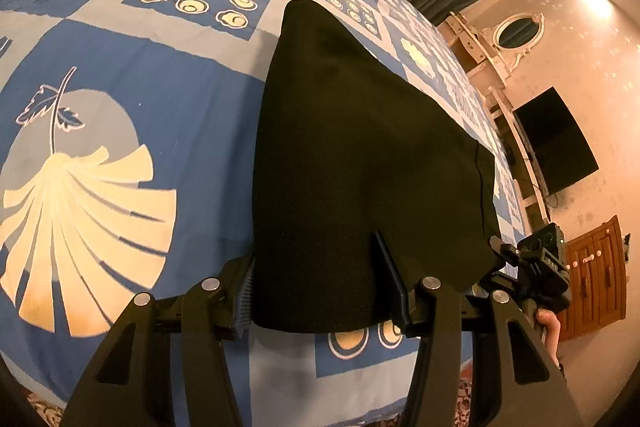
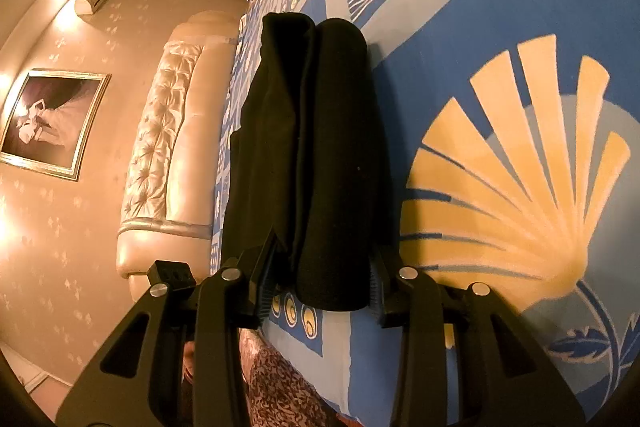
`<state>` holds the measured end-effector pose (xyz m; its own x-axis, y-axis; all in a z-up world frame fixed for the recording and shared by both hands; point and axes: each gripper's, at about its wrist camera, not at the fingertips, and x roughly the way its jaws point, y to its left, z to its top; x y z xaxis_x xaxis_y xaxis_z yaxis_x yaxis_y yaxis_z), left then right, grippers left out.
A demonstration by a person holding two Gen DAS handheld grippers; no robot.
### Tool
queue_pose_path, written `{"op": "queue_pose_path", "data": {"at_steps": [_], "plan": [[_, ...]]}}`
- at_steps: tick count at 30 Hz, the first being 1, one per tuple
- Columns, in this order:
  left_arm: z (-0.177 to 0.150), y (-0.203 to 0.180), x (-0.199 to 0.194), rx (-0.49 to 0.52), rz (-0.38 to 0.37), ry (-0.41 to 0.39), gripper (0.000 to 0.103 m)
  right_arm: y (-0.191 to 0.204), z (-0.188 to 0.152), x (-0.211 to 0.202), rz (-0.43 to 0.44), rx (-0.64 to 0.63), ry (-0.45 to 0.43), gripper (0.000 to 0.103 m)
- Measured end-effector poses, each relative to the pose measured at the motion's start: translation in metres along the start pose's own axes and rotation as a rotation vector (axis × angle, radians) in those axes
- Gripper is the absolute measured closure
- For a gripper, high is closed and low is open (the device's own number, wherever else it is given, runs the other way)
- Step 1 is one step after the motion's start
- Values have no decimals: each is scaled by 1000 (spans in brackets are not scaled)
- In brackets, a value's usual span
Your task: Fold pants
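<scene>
pants (image 1: 360, 147): black, folded into a thick multi-layer bundle, lying on the bedspread (image 1: 160, 99) nr its near edge; near end sits between the fingers of both grippers.
pants, rt wrist view (image 2: 320, 147): seen edge-on, stacked folds w/ a rounded roll on the rt side, running near to far.
left gripper (image 1: 320, 283): fingers spread wide either side of the near end of the bundle; lt pad touching the cloth edge, rt pad against the top fabric; can't tell if it's actually pinching.
right gripper (image 2: 324, 279): fingers set on both sides of the bundle's near end, cloth filling the gap btwn pads; looks like it's grasping the pants.
right gripper, lt wrist view (image 1: 536, 267): at the rt corner of the bundle, person's hand (image 1: 550, 327) on its handle.
bedspread: blue/grey/cream squares w/ leaf + ring prints.
headboard (image 2: 168, 131): cream, tufted, left of bed in rt wrist view.
TV (image 1: 556, 143): dark screen on far rt wall.
</scene>
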<state>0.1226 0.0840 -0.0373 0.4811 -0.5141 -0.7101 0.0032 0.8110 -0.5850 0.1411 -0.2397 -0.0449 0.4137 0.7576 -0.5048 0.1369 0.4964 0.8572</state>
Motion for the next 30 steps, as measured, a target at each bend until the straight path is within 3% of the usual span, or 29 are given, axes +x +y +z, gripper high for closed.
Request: {"op": "queue_pose_path", "data": {"at_steps": [8, 11, 15, 18, 23, 24, 25, 26, 30], "plan": [[-8, 7, -6, 2, -38, 14, 48, 1, -21, -7, -11, -6, 37, 66], [-4, 20, -5, -24, -115, 6, 40, -2, -23, -6, -11, -4, 45, 57], [3, 40, -16, -79, -188, -37, 30, -1, -13, -15, 31, -7, 36, 35], [20, 50, -19, -58, -186, -85, 29, 2, 3, -17, 5, -33, 15, 31], [47, 50, 17, -50, -181, -45, 29, 2, 28, 4, 47, -22, 21, 30], [47, 46, 21, -21, -173, -47, 31, 3, 30, 9, 40, -42, 29, 39], [50, 41, 24, 22, -163, -54, 38, 7, 29, 14, 16, -72, 40, 69], [50, 38, 27, 46, -165, -45, 58, 5, 30, 16, -14, -87, 56, 71], [45, 43, 29, 73, -185, -48, 59, -3, 27, 16, 13, -70, 60, 72]]}}
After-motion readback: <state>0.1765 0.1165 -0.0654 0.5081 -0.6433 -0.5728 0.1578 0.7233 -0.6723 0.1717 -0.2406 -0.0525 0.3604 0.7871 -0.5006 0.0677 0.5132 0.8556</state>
